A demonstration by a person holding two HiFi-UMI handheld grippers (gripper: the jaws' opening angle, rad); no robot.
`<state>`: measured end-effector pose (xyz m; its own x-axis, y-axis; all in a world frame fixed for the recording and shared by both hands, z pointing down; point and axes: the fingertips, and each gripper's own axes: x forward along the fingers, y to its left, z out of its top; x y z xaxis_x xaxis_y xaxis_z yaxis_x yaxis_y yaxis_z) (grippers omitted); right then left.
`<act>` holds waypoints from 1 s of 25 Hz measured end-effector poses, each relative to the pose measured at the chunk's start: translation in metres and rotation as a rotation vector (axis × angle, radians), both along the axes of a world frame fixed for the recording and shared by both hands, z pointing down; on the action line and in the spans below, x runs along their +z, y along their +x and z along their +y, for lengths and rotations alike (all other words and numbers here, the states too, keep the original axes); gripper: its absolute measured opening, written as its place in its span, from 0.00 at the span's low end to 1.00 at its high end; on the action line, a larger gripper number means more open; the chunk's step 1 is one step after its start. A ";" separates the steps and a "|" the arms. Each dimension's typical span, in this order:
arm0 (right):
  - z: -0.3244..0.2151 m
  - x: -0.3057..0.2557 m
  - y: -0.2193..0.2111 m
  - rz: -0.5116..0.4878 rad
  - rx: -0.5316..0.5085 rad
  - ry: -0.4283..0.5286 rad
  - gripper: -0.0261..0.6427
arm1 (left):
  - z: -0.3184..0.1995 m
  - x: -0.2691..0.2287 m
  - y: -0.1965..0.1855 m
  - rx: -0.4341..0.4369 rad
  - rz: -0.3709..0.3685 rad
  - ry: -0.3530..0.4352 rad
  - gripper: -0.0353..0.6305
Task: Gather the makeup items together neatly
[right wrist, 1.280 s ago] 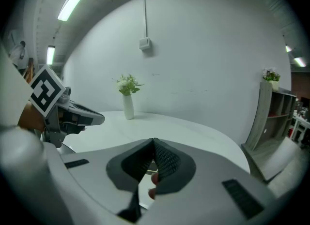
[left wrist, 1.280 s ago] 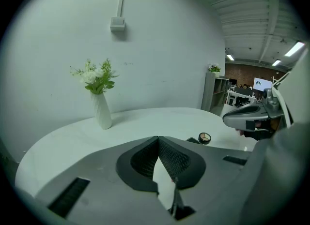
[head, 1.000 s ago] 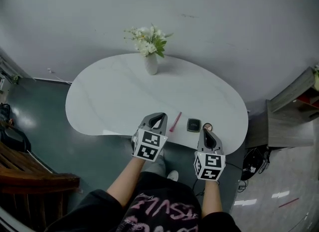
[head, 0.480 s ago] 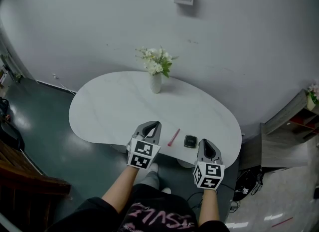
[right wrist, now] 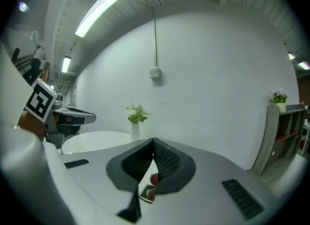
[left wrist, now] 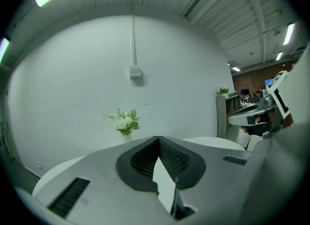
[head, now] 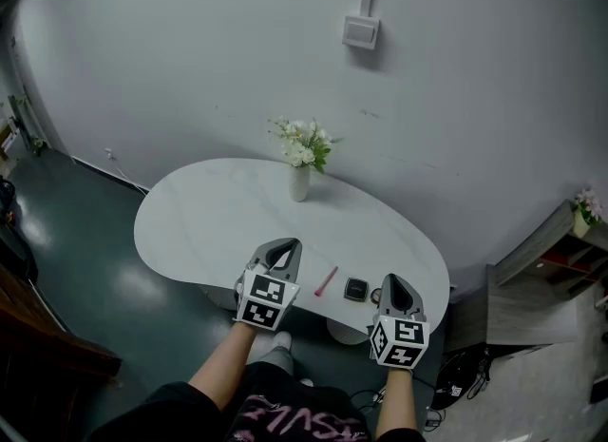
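A pink makeup stick (head: 326, 281) and a small black square compact (head: 356, 289) lie near the front edge of the white oval table (head: 209, 221). Left of the pink stick, my left gripper (head: 288, 243) is held over that edge, shut and empty. My right gripper (head: 389, 280) is just right of the compact, also shut with nothing in it. In the left gripper view the jaws (left wrist: 158, 138) meet at the tip. In the right gripper view the shut jaws (right wrist: 154, 141) leave a gap below, through which the compact (right wrist: 145, 193) and something reddish (right wrist: 153, 192) show.
A white vase of flowers (head: 300, 160) stands at the table's back edge. A switch box (head: 361, 31) is on the grey wall. A shelf unit (head: 532, 259) with a small plant (head: 581, 210) stands at the right, and cables (head: 456, 374) lie on the floor.
The head view has drawn back and tilted up, so the table looks smaller and the wall switch has come into view. Both grippers stay shut over the table's front edge.
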<state>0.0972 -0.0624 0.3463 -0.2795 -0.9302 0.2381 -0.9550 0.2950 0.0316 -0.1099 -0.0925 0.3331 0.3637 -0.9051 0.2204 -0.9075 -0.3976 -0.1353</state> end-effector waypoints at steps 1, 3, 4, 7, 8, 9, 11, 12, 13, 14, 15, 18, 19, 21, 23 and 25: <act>0.000 -0.002 0.001 -0.002 0.000 0.005 0.13 | 0.001 -0.002 0.000 -0.001 -0.001 0.004 0.07; 0.002 -0.006 0.003 -0.003 0.000 0.012 0.13 | 0.002 -0.005 -0.001 -0.005 -0.003 0.010 0.07; 0.003 -0.008 0.004 -0.001 0.000 0.015 0.13 | 0.003 -0.006 -0.002 -0.006 -0.003 0.012 0.07; 0.005 -0.013 0.007 0.003 0.001 0.026 0.13 | 0.004 -0.010 -0.003 -0.007 -0.004 0.020 0.07; 0.005 -0.014 0.008 0.004 0.003 0.030 0.13 | 0.004 -0.012 -0.004 -0.007 -0.007 0.024 0.07; 0.005 -0.016 0.008 0.006 0.005 0.033 0.13 | 0.004 -0.013 -0.004 -0.007 -0.008 0.028 0.07; 0.006 -0.017 0.009 0.013 0.006 0.039 0.13 | 0.006 -0.014 -0.003 -0.004 -0.009 0.035 0.07; 0.007 -0.018 0.009 0.015 0.005 0.041 0.13 | 0.006 -0.014 -0.003 -0.004 -0.009 0.037 0.07; 0.007 -0.018 0.008 0.017 0.004 0.042 0.13 | 0.007 -0.014 -0.003 -0.003 -0.010 0.038 0.07; 0.007 -0.019 0.008 0.018 0.003 0.044 0.13 | 0.007 -0.014 -0.003 -0.003 -0.011 0.039 0.07; 0.008 -0.020 0.007 0.019 0.002 0.045 0.13 | 0.008 -0.014 -0.003 -0.001 -0.013 0.040 0.07; 0.010 -0.021 0.003 0.019 -0.002 0.049 0.13 | 0.010 -0.015 -0.004 -0.001 -0.014 0.041 0.07; 0.011 -0.021 0.002 0.019 -0.004 0.050 0.13 | 0.011 -0.015 -0.005 -0.001 -0.013 0.040 0.07; 0.012 -0.022 -0.001 0.019 -0.008 0.052 0.13 | 0.013 -0.015 -0.005 -0.001 -0.012 0.042 0.07; 0.014 -0.022 -0.003 0.018 -0.010 0.056 0.13 | 0.015 -0.016 -0.005 0.000 -0.016 0.046 0.07; 0.016 -0.022 -0.005 0.018 -0.012 0.058 0.13 | 0.018 -0.015 -0.006 -0.001 -0.014 0.049 0.07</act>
